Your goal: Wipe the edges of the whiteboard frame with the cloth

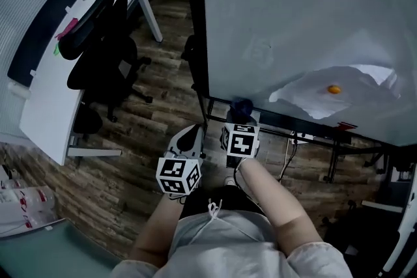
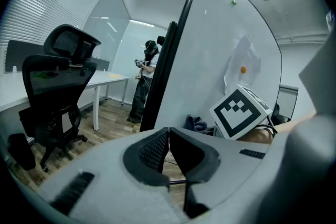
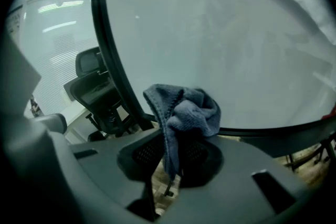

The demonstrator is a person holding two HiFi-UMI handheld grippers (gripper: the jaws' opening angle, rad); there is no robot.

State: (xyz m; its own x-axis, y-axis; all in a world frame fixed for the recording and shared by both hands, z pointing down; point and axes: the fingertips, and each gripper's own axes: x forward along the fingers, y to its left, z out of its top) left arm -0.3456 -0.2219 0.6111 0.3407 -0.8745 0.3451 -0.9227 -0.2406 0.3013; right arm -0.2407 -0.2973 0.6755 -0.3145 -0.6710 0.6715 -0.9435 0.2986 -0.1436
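The right claw (image 3: 170,153) is closed on the bunched blue cloth (image 3: 184,110), whose long axis points up toward the lower left corner of the whiteboard frame (image 3: 107,50). The left claw (image 2: 168,139) is closed and empty. Wiping seems about to start: next, press the cloth on the edge and slide along it.

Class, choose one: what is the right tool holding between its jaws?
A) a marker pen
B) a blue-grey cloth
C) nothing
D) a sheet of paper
B: the right gripper view shows the cloth pinched between the jaws of the right tool, bunched up above them.
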